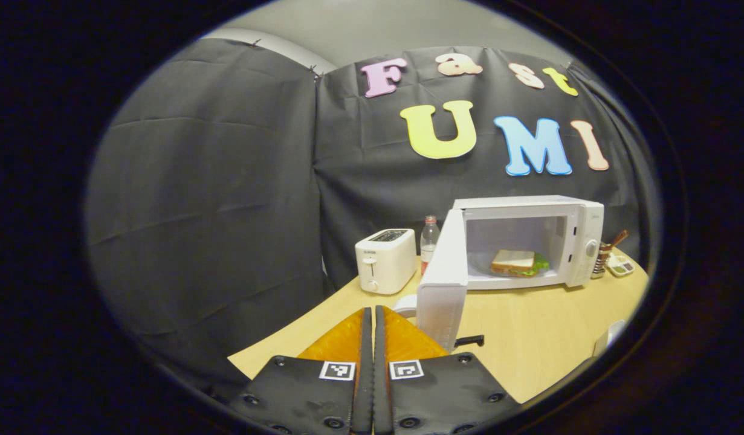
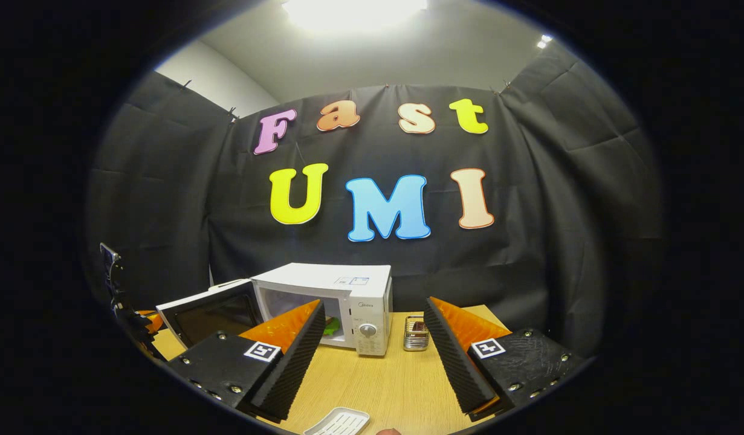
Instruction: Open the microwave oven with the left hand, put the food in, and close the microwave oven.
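Microwave oven [image 1: 529, 241] stands with its door [image 1: 444, 278] swung wide, and the sandwich [image 1: 517, 263] already sits inside on the turntable, so we judge opening and loading done. What is left: swing the door shut.

Left gripper [image 1: 373, 320]: jaws pressed together, nothing between them, touching nothing. We see the open door just ahead and slightly right of these jaws, its outer face turned toward us; the oven cavity lies farther ahead and to the right. A white toaster [image 1: 385, 260] and a clear bottle [image 1: 430, 238] stand ahead, beyond the door's left edge. A small black item [image 1: 469, 341] lies on the bench [image 1: 547, 338] just right of the jaws; too small to name.

Right gripper [image 2: 372, 338]: jaws spread wide, empty, touching nothing. Seen from it, the oven sits ahead between the fingers, nearer the left one, with the door hanging out beyond that finger. A small metal holder [image 2: 415, 333] stands ahead between the fingers, just right of the oven. A white ribbed tray [image 2: 338, 421] lies on the bench below and between the jaws.

We judge the next move is the left gripper pushing the door's outer face until it latches; the right one looks parked clear.
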The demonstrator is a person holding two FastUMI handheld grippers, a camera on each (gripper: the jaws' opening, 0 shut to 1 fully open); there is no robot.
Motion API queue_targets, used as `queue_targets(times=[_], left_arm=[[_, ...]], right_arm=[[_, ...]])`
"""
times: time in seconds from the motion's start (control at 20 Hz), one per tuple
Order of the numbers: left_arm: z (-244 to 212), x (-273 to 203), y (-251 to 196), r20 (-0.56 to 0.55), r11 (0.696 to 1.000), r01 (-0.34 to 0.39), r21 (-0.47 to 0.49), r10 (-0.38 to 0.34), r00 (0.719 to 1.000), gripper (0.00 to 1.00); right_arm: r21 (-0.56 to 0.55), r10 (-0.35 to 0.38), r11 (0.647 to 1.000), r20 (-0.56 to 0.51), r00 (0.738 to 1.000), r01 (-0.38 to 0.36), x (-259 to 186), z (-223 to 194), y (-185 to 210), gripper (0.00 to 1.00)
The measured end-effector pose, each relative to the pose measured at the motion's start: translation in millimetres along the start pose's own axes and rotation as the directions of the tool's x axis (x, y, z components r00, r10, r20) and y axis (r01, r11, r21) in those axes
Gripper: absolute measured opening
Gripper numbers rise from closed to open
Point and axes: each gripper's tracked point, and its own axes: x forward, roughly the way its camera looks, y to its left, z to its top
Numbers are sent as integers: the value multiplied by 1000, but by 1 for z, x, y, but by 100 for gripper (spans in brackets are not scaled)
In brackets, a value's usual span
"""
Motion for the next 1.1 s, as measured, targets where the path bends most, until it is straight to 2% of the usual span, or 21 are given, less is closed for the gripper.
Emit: queue_targets(times=[0.1,0.3,0.7,0.95,1.1], left_arm=[[1,-2,0,-1,1000,9,5,-9,1000,7],[4,-10,-9,-3,997,71,-30,-71,997,7],[17,-25,-34,15,983,180,-36,-180,984,7],[22,-37,-62,11,963,270,-24,-270,963,7],[24,-42,-86,13,941,338,-17,-338,941,7]], right_arm=[[5,-2,1000,-7,1000,2,2,-2,3,99],[-4,-8,1000,-7,1000,7,6,1,10,99],[18,0,1000,-16,1000,1,21,-1,27,99],[35,4,999,-14,1000,-4,29,-1,35,98],[43,-4,999,-16,1000,5,29,-2,37,98]])
